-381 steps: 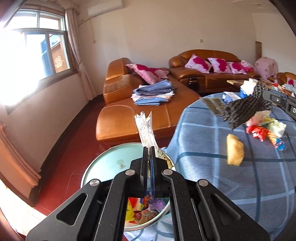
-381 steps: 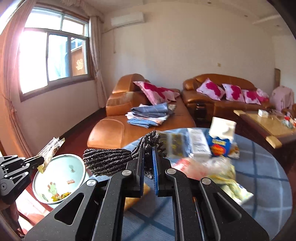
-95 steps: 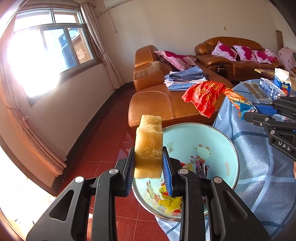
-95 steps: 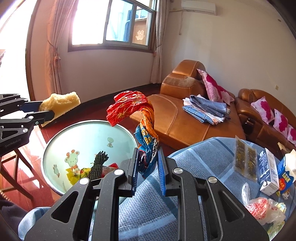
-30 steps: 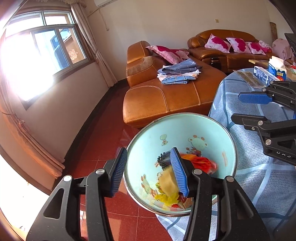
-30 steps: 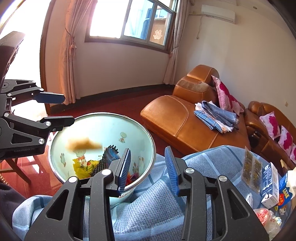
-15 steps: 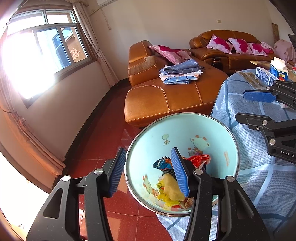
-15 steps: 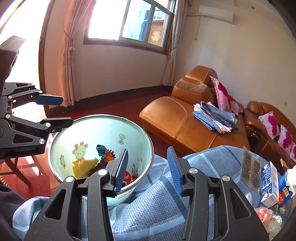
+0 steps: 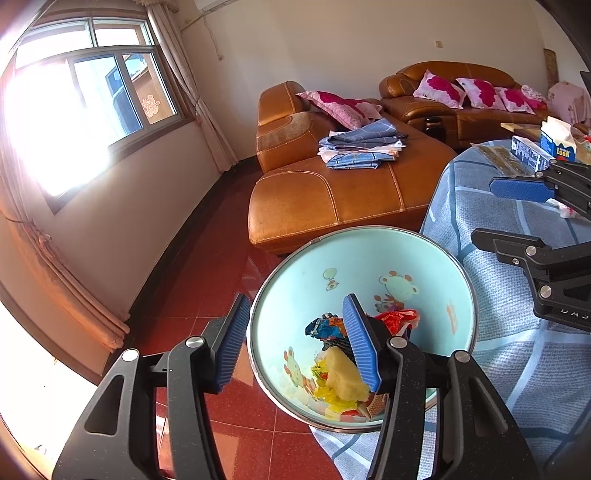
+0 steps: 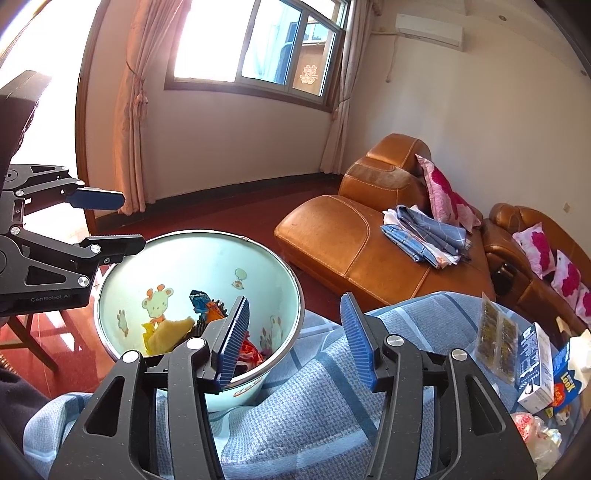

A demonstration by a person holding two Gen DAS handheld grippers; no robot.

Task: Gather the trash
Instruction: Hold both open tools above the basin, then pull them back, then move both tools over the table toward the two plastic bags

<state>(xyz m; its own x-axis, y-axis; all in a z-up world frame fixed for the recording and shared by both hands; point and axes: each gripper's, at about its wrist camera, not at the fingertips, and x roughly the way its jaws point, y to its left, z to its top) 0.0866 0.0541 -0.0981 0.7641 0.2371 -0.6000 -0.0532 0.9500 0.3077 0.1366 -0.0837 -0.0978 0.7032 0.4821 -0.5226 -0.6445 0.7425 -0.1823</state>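
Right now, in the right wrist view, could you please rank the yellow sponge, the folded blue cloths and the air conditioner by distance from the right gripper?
1. Yellow sponge, in the basin, left of the right gripper.
2. Folded blue cloths, on the sofa, right.
3. Air conditioner, high on the far wall.

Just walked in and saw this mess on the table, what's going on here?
A person is collecting trash with two tools. The left hand-held gripper and right hand-held gripper are both open and hold nothing. Wrappers and a yellow sponge lie in the basin at the table's edge. A carton and crumpled bags are on the tablecloth.
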